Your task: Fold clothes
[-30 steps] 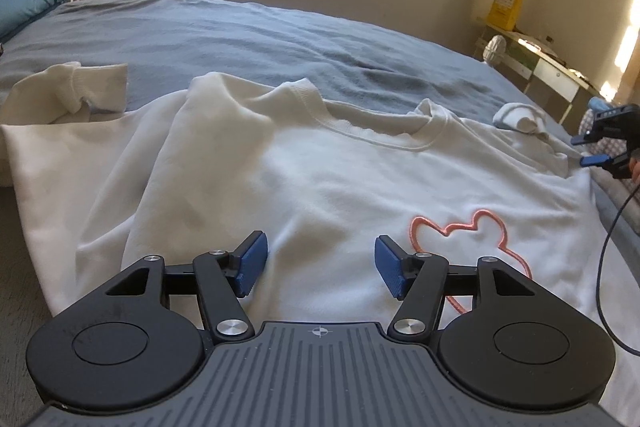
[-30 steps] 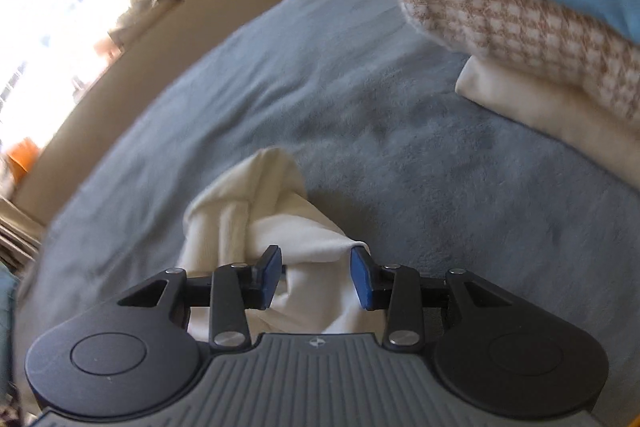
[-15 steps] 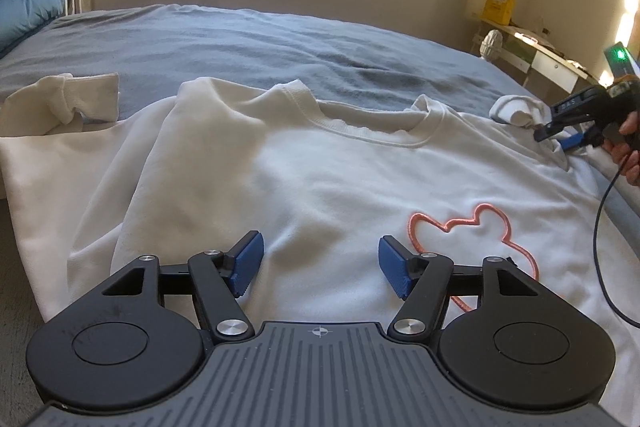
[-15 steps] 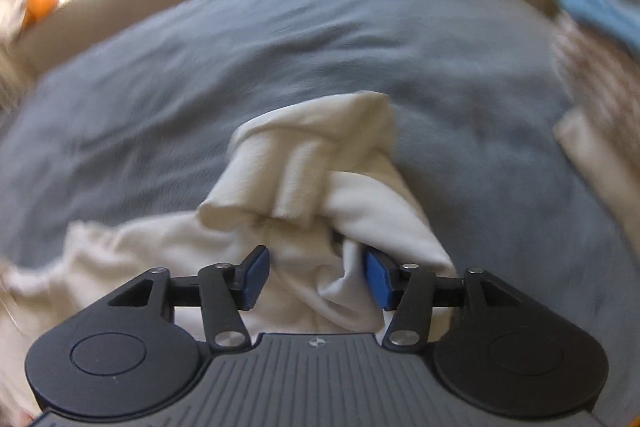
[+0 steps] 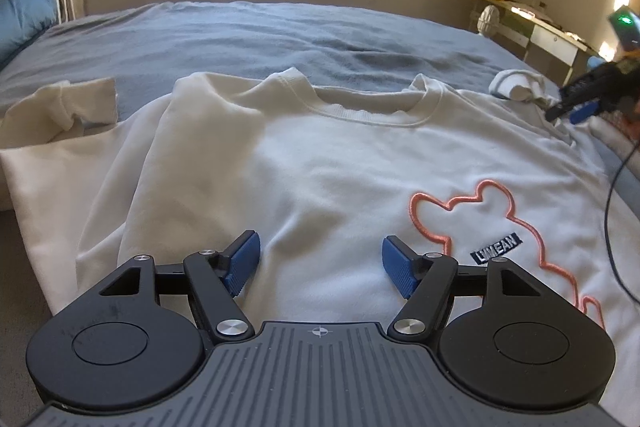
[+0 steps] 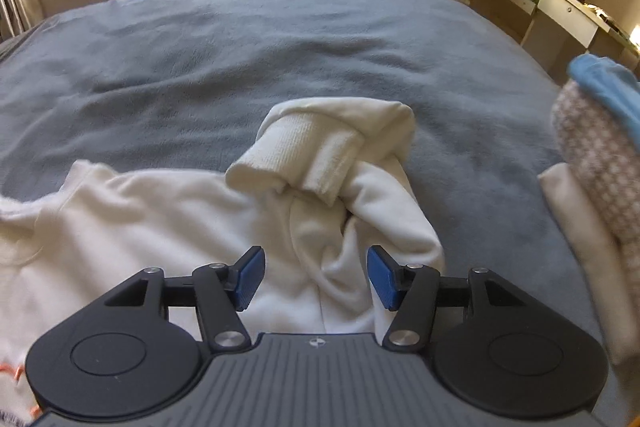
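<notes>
Your left gripper point(image 5: 320, 263) hangs wide open, empty, above the white sweatshirt point(image 5: 340, 179) spread on the grey bed point(image 5: 260, 39) — your right gripper point(image 6: 316, 277), also open, straddles its bunched right sleeve point(image 6: 340, 167).

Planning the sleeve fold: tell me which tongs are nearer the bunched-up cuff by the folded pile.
Right. The right tongs sit open just short of that cuff; the left tongs hover over the sweatshirt's chest, far from it.

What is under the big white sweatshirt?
The white sweatshirt lies spread on a grey blanket that covers the bed. The blanket shows all around it, beyond the collar and beside the bunched sleeve. What lies directly beneath the sweatshirt is hidden by its fabric.
</notes>
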